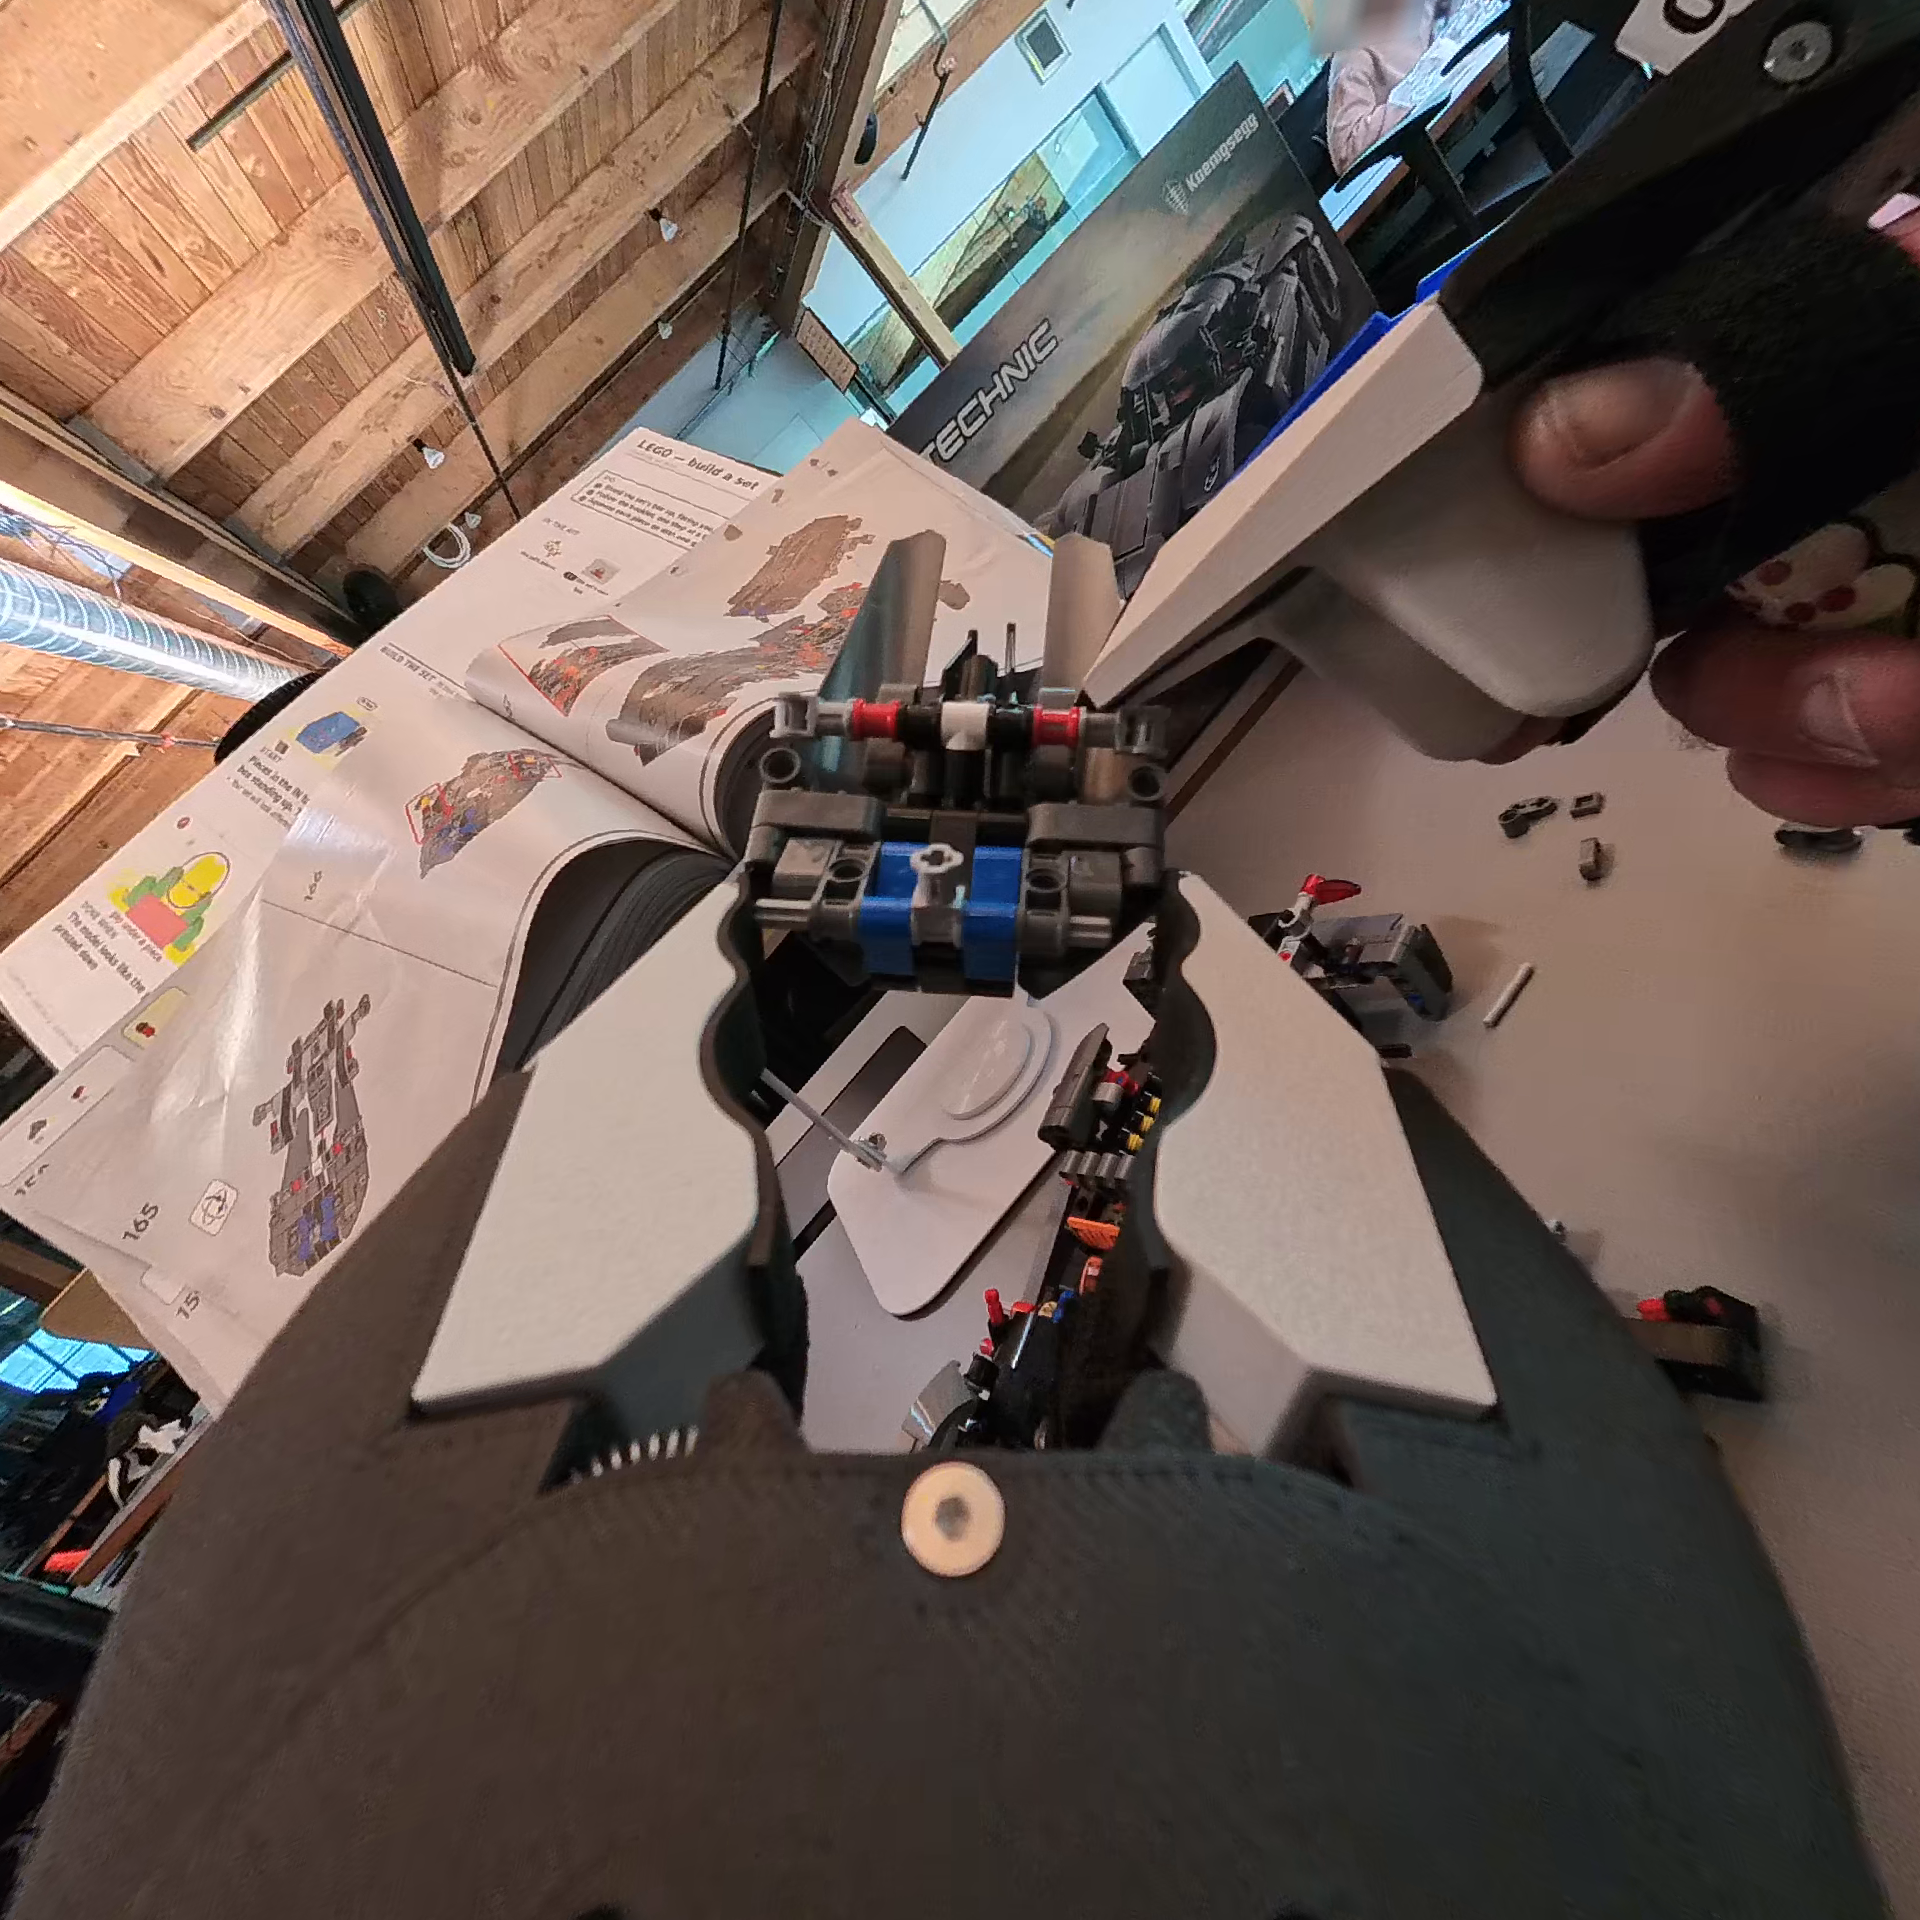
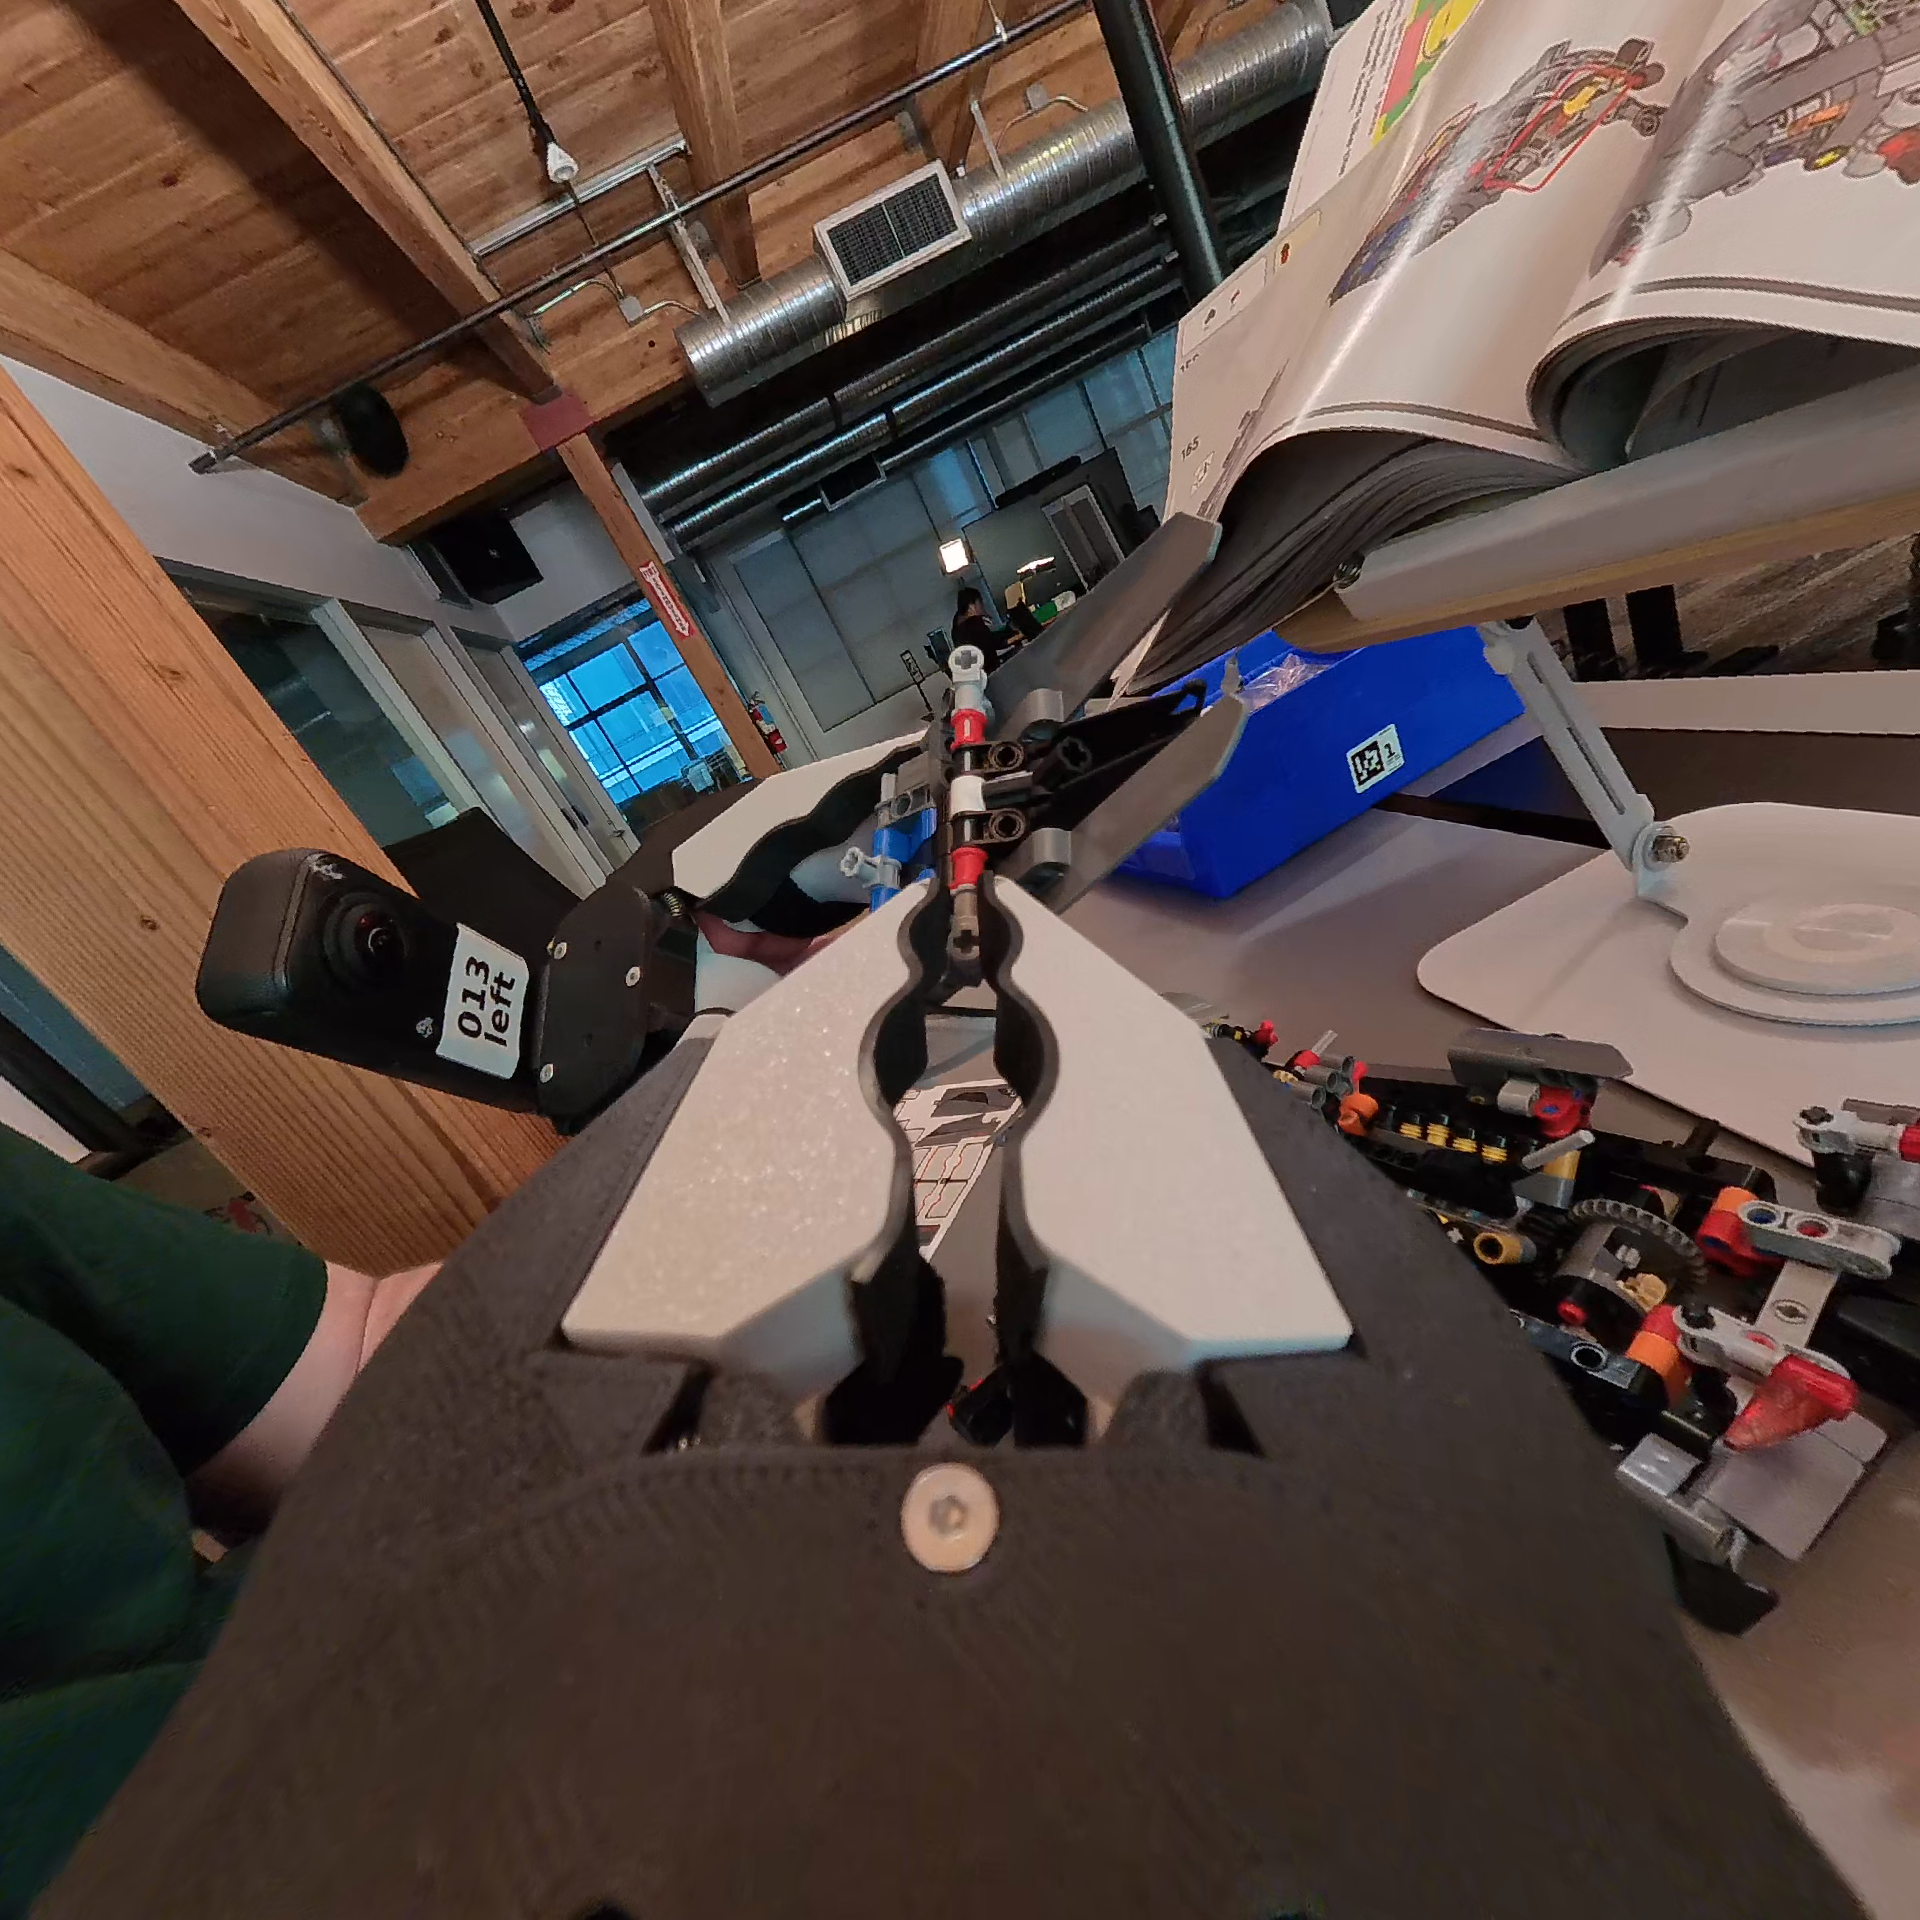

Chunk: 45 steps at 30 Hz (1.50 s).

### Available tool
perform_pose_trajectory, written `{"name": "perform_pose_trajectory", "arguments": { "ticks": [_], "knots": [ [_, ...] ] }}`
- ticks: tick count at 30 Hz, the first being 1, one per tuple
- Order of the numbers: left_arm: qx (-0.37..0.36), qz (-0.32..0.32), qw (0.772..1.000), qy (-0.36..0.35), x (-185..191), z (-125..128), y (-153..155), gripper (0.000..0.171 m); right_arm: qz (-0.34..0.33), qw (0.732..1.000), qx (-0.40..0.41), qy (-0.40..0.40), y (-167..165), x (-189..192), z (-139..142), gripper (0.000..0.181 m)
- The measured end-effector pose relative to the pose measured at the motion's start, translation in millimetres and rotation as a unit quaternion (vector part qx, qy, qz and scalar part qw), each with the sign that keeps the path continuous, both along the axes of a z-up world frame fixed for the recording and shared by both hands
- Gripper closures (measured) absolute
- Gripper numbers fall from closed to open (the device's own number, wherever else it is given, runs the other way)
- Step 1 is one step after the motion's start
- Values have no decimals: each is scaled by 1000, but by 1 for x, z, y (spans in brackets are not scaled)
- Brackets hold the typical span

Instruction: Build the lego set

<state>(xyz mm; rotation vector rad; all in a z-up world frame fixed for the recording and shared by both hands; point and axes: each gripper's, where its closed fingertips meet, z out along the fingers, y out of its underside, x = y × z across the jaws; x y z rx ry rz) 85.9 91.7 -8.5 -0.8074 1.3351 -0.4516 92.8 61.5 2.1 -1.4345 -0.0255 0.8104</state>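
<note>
1. Gripping a small lego sub-assembly [image 1: 940,894] of black, grey and blue pieces, the left gripper [image 1: 951,935] clamps its lower block between the fingertips and holds it above the table [image 1: 1714,1091].
2. Pinched at its end by the right gripper [image 2: 961,914], whose fingers are nearly together, a thin axle [image 2: 964,790] with red and white bushes crosses the sub-assembly's far side.
3. Lower right in the right wrist view, the larger lego model [image 2: 1558,1226] lies on the table, just beside the white base of a book stand [image 2: 1621,935].
4. Loose small pieces [image 1: 1558,826] are scattered on the table at the right.
5. Farther off, an open instruction booklet [image 1: 436,831] rests on the stand, with a blue bin [image 2: 1340,758] beneath it and the dark set box [image 1: 1174,343] behind.
</note>
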Motion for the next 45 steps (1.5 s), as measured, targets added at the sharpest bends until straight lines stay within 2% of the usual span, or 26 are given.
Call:
{"name": "perform_pose_trajectory", "arguments": {
  "ticks": [37,45],
  "knots": [
    [-4,-13,1000,8,5,-5,-7,98,1,1000,4,0,-2,3,2,176],
    [-42,-29,999,3,6,-6,-7,98,-3,1000,8,-6,-3,3,3,174]
  ]
}}
